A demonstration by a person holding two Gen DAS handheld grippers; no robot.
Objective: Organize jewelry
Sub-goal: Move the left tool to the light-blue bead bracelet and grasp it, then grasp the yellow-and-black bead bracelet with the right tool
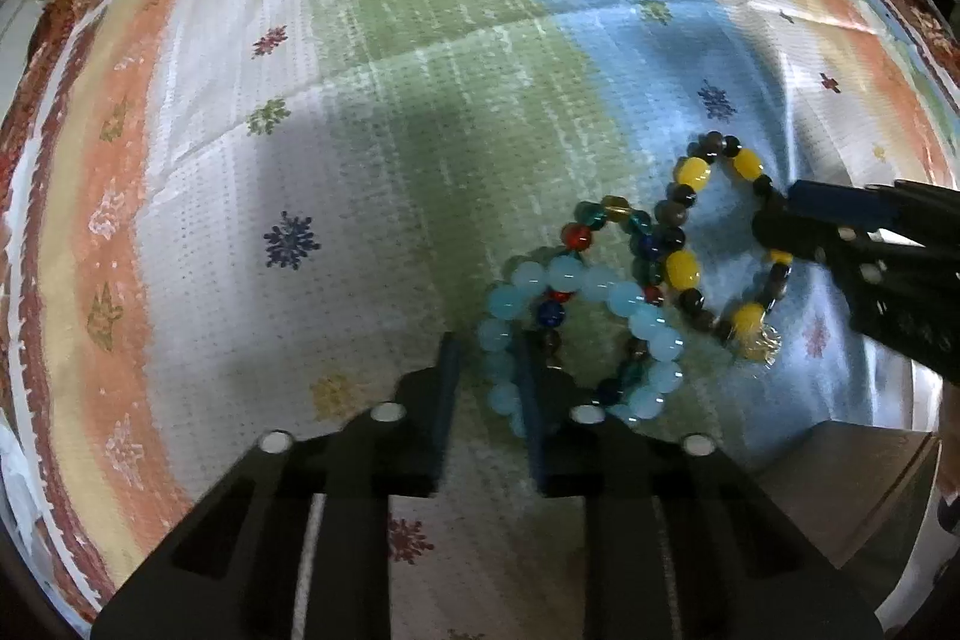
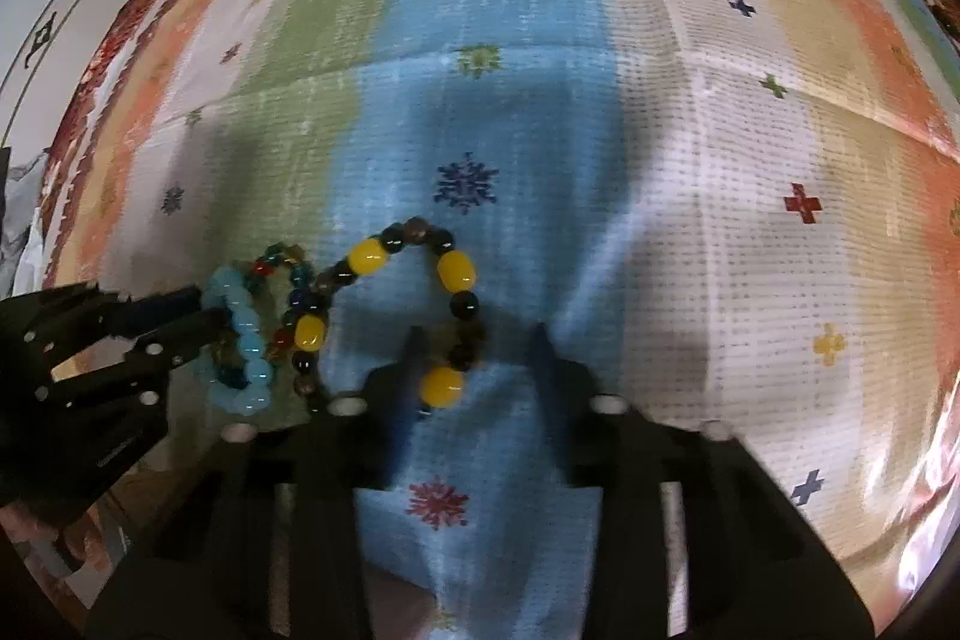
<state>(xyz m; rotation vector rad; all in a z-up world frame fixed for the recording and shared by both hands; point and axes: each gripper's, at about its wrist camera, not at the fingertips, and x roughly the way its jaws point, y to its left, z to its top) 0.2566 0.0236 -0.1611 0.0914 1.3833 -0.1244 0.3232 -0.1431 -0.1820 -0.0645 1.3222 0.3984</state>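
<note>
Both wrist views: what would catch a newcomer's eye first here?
Three bead bracelets lie tangled on the striped cloth: a pale blue one, a yellow-and-dark one, and a multicoloured one between them. The left gripper straddles the pale blue beads. The right gripper straddles the yellow-and-dark strand.

Bare striped cloth (image 2: 750,160) everywhere beyond the clustered bracelets (image 2: 336,304).

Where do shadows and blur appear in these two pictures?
Left wrist view: a grey shadow darkens the cloth beyond the left gripper; edges curve strongly. Right wrist view: shadow lies around the yellow bracelet; the lower right corner is smeared.
</note>
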